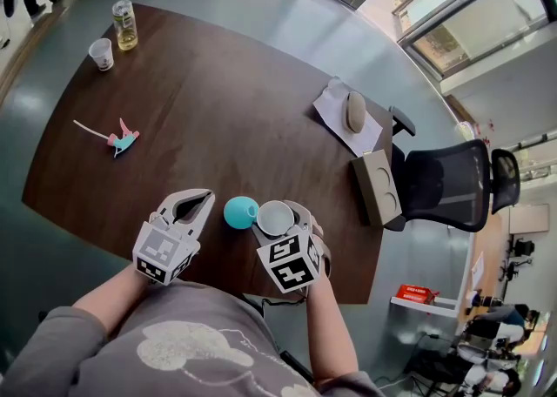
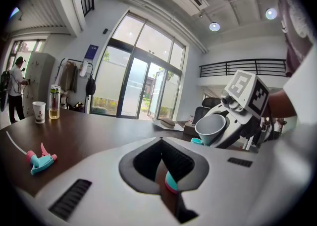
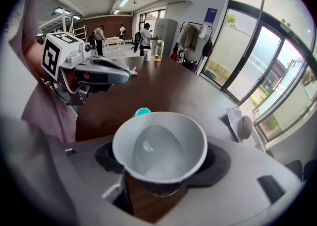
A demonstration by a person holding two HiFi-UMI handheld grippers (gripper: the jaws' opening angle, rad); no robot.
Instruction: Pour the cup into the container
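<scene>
A white cup (image 1: 276,217) sits between the jaws of my right gripper (image 1: 278,224), which is shut on it. The cup is tilted to the left, with its mouth over the edge of a round teal container (image 1: 240,212) on the dark wooden table (image 1: 226,99). In the right gripper view the cup (image 3: 161,148) fills the space between the jaws, and the container (image 3: 141,112) peeks out just beyond its rim. My left gripper (image 1: 202,199) rests left of the container, jaws together, holding nothing. The left gripper view shows the cup (image 2: 210,128) tipped beside it.
A teal and pink spray nozzle (image 1: 122,138) lies at the table's left. A paper cup (image 1: 102,54) and a glass of yellow liquid (image 1: 125,24) stand at the far corner. Paper with a grey oval object (image 1: 352,112), a cardboard box (image 1: 376,188) and an office chair (image 1: 452,185) are at the right.
</scene>
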